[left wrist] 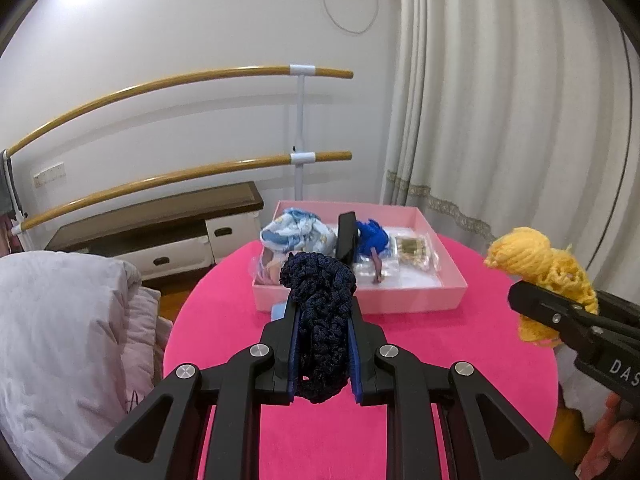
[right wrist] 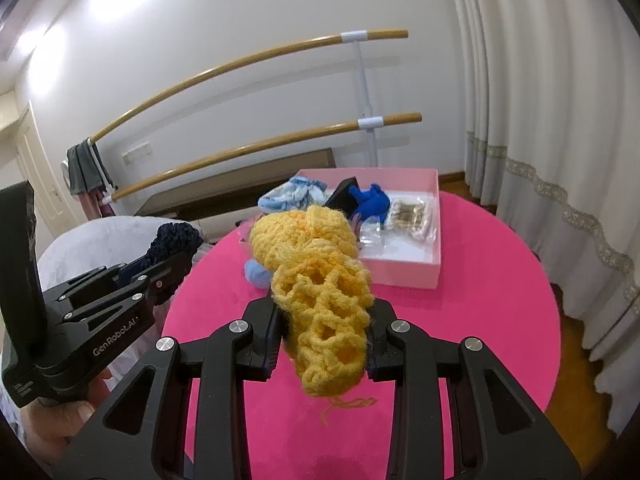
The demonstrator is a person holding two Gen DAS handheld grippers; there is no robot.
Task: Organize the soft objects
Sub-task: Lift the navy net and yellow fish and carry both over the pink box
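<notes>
The left hand-held gripper [left wrist: 323, 320] is clenched on a navy crocheted piece [left wrist: 320, 320], whose bulk sticks up past the fingertips while its lower end hangs between the blue-lined pads. It is held in the air above the round desk [left wrist: 460, 344], which is covered in bright pink cloth. The right hand-held gripper [right wrist: 324, 328] is grasping a yellow crocheted piece [right wrist: 316, 280], squeezed between its two fingers; a loose yarn tail dangles from the bottom of it. This piece is also off the desk surface. In the left wrist view the right tool comes in from the right edge with the yellow yarn bunched at its tip; in the right wrist view the left tool shows at the left with the navy piece.

At the far side of the desk stands an open pink box [left wrist: 440, 292]. Inside it lie a pale blue patterned cloth bundle [left wrist: 298, 232] at the left, a bright blue yarn piece [left wrist: 372, 238] near the middle beside a small black object [left wrist: 346, 236] standing upright, and clear plastic packets [left wrist: 412, 250] toward the right. A light blue soft item [right wrist: 256, 274] rests on the desk just beside the box's near left corner.

Behind the desk are two wooden rails [left wrist: 160, 180] on a white stand, a low cabinet [left wrist: 168, 220], and pale curtains [left wrist: 500, 120]
</notes>
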